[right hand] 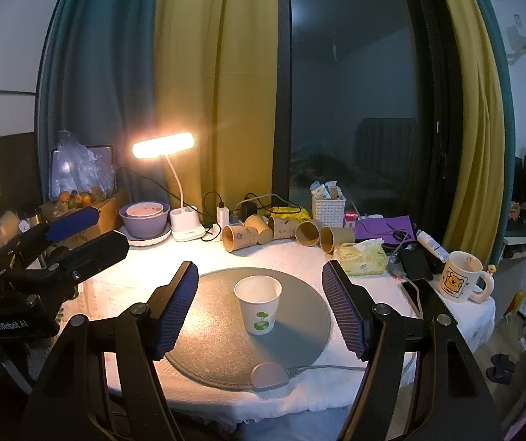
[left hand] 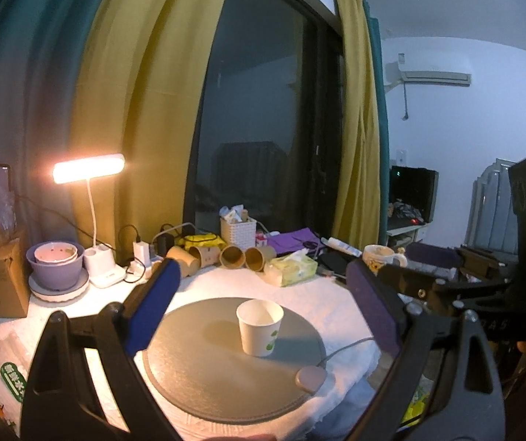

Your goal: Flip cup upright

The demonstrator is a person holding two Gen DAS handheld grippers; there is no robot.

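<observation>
A white paper cup (left hand: pixel 260 327) with a green print stands upright, mouth up, on the round grey mat (left hand: pixel 204 375). It also shows in the right wrist view (right hand: pixel 258 308) on the same mat (right hand: pixel 211 334). My left gripper (left hand: pixel 263 286) is open and empty, held back from the cup, which lies between its blue-padded fingers (left hand: pixel 152 305). My right gripper (right hand: pixel 259 294) is open and empty too, with the cup centred between its fingers (right hand: pixel 176 308). The left gripper's body (right hand: pixel 53 253) shows at the left of the right wrist view, and the right gripper's body (left hand: pixel 483 286) at the right of the left wrist view.
Several brown paper cups (right hand: pixel 263 231) lie on their sides at the back of the table. A lit desk lamp (right hand: pixel 163 145), a purple bowl (right hand: pixel 144 218), a tissue pack (right hand: pixel 360 257), a white basket (right hand: pixel 328 209) and a printed mug (right hand: pixel 459 281) stand around. A cable with a round puck (right hand: pixel 268 376) lies on the mat's near edge.
</observation>
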